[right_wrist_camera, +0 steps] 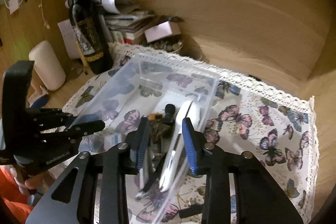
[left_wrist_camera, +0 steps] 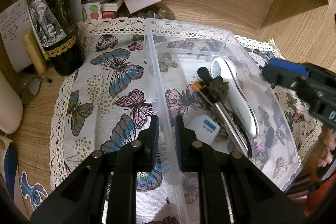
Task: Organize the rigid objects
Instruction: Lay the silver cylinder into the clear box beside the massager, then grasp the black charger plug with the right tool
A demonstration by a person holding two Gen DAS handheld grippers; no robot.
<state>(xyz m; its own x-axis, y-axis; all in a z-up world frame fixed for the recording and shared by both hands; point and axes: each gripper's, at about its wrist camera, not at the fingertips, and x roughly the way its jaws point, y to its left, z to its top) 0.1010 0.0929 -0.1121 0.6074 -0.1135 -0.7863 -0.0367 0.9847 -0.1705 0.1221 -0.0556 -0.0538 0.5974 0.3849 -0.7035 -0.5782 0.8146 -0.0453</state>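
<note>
the left gripper (left_wrist_camera: 167,140) is clamped on the near side wall of the clear plastic storage box (left_wrist_camera: 155,68), one pad outside, one inside, pitched steeply down. the right gripper (right_wrist_camera: 166,144) is held parted over the box's other end; the white plastic handheld device (right_wrist_camera: 180,135) is seen between its blue pads, untouched as far as can be told. a small white container (left_wrist_camera: 202,126) and a dark brush (left_wrist_camera: 218,89) are laid beside it inside the box. bare butterfly-print cloth (left_wrist_camera: 109,85) is left open beside the box, bounded by a dark glass wine bottle (left_wrist_camera: 54,20).

One clear plastic bin (left_wrist_camera: 210,35), one white handheld device (left_wrist_camera: 237,98), one small white box (left_wrist_camera: 202,126), one wine bottle (left_wrist_camera: 54,20), one butterfly cloth (left_wrist_camera: 109,81), two grippers.
</note>
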